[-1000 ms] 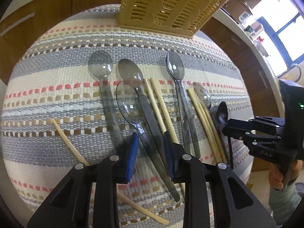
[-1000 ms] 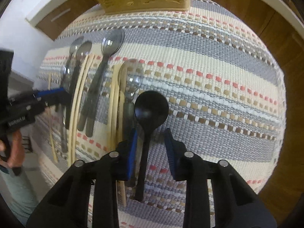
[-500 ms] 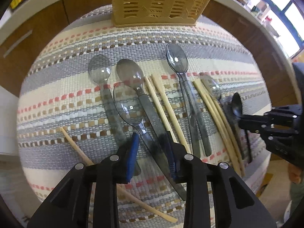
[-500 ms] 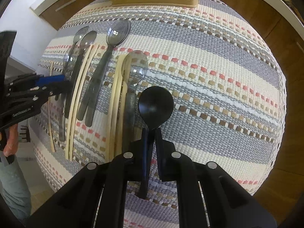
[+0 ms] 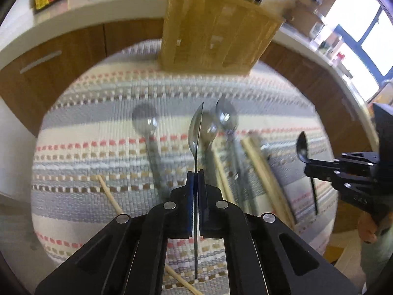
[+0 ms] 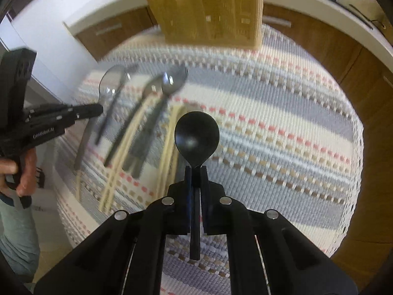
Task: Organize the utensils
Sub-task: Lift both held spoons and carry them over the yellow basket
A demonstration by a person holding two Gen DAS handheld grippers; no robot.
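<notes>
Utensils: two are in hand, the rest lie on the striped woven mat [image 5: 98, 147]. Left gripper [image 5: 195, 179] is clamped on the handle of a clear spoon [image 5: 196, 132], held edge-on, bowl forward of the fingertips, handle tail running back between the fingers. Right gripper [image 6: 195, 172] is clamped on the black spoon [image 6: 196, 132] just behind the bowl, bowl face-on to the camera, handle sticking out behind the pads. Both spoons look lifted clear of the mat.

Target, I'd judge, is the tan slotted basket [image 5: 216, 36], straight ahead of both grippers at the far edge of the mat. Which compartment goes with which type isn't readable; the view is motion-blurred.

To do the carry well:
- Keep the clamp firm. The clear handle is thin and slick, so it can pivot in the pads if swung fast.
- The black spoon is gripped near the bowl with a long tail behind, so mind that tail over the loose chopsticks [image 6: 169, 147] below and left of the right gripper.
- The grippers are side by side; stagger the approach so they don't meet at the basket.
- Tip handle-down over the opening and release only once the handle is inside.

Remaining clear spoons [image 5: 145, 123] and chopsticks sit below, ahead of the left gripper.
</notes>
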